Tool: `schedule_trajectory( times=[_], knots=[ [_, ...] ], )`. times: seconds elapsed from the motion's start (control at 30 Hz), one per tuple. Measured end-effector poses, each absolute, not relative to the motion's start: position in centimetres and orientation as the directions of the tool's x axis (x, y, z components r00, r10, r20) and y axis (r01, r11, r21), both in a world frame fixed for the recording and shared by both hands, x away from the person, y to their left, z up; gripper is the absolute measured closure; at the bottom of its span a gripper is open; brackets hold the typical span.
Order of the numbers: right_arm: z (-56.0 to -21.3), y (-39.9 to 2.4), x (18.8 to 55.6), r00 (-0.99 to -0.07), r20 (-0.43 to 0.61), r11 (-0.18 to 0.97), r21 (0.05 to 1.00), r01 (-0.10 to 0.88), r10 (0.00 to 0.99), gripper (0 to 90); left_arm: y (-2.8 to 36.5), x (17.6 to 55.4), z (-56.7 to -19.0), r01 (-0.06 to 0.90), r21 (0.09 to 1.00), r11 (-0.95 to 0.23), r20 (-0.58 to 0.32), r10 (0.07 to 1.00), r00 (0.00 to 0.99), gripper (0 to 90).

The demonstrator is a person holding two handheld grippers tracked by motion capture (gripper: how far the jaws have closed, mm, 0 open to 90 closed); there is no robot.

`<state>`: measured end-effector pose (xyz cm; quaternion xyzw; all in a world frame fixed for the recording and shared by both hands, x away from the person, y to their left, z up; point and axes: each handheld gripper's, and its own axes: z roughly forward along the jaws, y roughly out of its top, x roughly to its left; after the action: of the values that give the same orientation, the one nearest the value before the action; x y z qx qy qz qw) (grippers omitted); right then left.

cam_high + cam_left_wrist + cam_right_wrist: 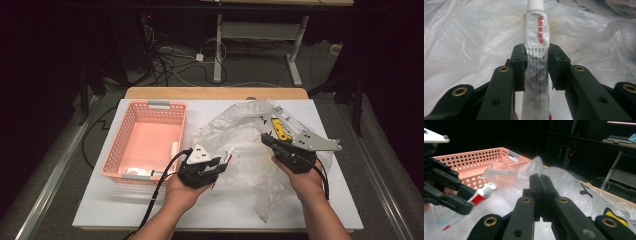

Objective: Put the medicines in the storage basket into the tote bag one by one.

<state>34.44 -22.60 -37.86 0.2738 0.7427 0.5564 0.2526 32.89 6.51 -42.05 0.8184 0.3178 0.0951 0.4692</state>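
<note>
A white ointment tube [535, 35] with red print and a ribbed white cap stands between the pads of my left gripper [536, 51], which is shut on its middle. In the high view this gripper [224, 162] holds the tube [229, 156] at the left edge of a crumpled clear plastic bag [240, 127]. My right gripper [540, 178] has its jaws pressed together at the bag's film [571, 187]; whether film is pinched I cannot tell. From above, the right gripper [268, 139] hangs over the bag's right part. The right gripper view shows the left gripper [470, 199] carrying the tube [483, 192].
A pink perforated basket [116, 142] sits at the table's left with a few small white items inside. A yellow-and-black item [280, 129] lies in the bag at the back right. The white table top [100, 200] ends in a wooden far edge; cables lie on the floor beyond.
</note>
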Motion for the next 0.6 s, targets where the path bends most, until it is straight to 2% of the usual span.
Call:
schedule_trajectory(
  times=[0.6],
  knots=[
    [-37.8, -22.7, 34.5, -0.723, -0.066, 0.222, 0.967, 0.123, 0.688, 90.0, 2.9, 36.3, -42.5, 0.43, 0.829, -0.358, -0.137, 0.616, 0.776, 67.5]
  ],
)
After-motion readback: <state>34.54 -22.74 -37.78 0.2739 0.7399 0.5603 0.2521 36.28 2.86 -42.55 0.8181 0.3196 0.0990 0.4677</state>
